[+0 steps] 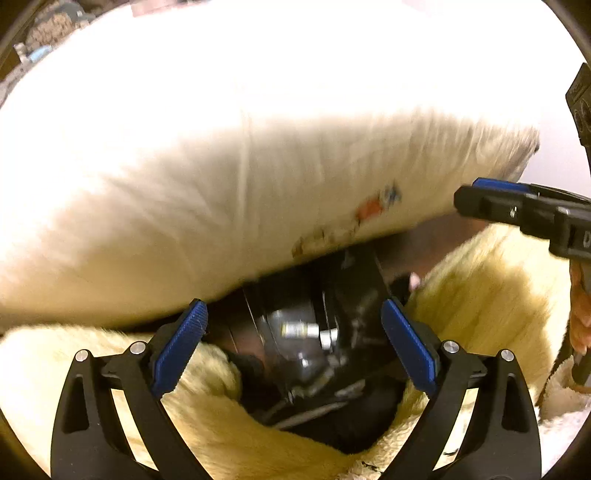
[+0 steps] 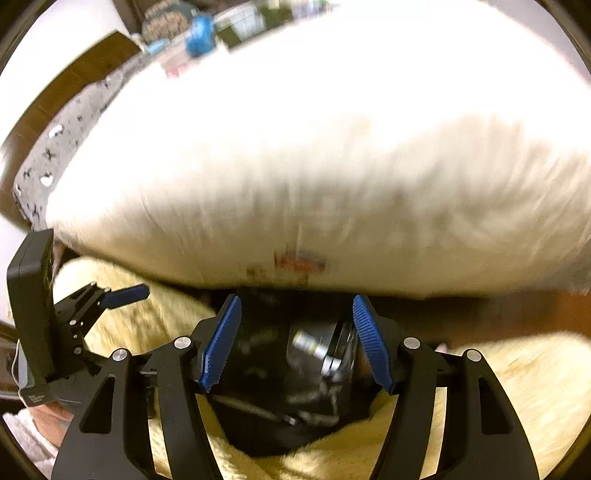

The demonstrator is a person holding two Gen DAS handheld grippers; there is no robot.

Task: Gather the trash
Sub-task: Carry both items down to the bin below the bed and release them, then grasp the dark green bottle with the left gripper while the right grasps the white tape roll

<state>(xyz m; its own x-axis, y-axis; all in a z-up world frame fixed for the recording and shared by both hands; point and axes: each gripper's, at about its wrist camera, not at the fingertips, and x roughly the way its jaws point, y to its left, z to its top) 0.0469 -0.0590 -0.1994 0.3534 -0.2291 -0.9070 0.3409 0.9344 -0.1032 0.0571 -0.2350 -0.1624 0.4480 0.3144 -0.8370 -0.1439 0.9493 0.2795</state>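
Note:
A black bag or pouch (image 1: 317,339) with shiny small items inside lies in a hollow of the cream fleece blanket (image 1: 229,424), under the edge of a big white pillow (image 1: 221,166). My left gripper (image 1: 293,349) is open, its blue pads either side of the black bag, just above it. My right gripper (image 2: 295,343) is open too, over the same black bag (image 2: 295,369). The right gripper also shows at the right of the left wrist view (image 1: 491,199). The left gripper shows at the left of the right wrist view (image 2: 125,293). Both views are motion-blurred.
The white pillow (image 2: 314,147) fills the upper half of both views; it has a small red and blue mark (image 1: 376,206). A grey patterned cloth (image 2: 62,147) and a cluttered shelf (image 2: 207,29) lie beyond. The fleece blanket (image 2: 517,387) surrounds the bag.

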